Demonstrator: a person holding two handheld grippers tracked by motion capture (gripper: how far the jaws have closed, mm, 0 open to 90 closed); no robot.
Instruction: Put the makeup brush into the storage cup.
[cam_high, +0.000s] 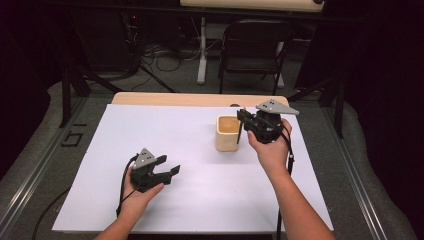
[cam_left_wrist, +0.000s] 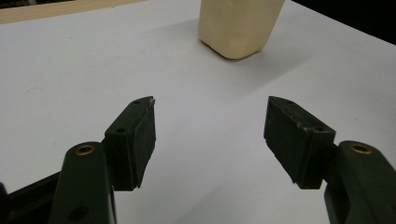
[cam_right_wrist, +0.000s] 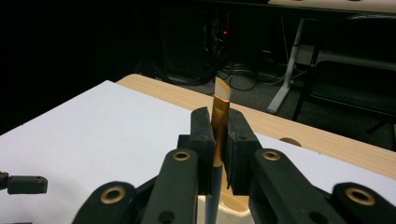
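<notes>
Big white table (cam_high: 200, 200) with a cream cup (cam_high: 228, 133) right of center. Left gripper (cam_high: 167, 171) sits low near the front, jaws spread wide, nothing in them. Right gripper (cam_high: 243, 121) is over the cup's rim, pinching a thin gold-banded stick (cam_right_wrist: 219, 121) upright.

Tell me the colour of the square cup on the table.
Pale cream square cup, best in the left gripper view.

Right gripper (cam_high: 243, 119) over cup (cam_high: 228, 133), left gripper (cam_high: 169, 170) apart
</notes>
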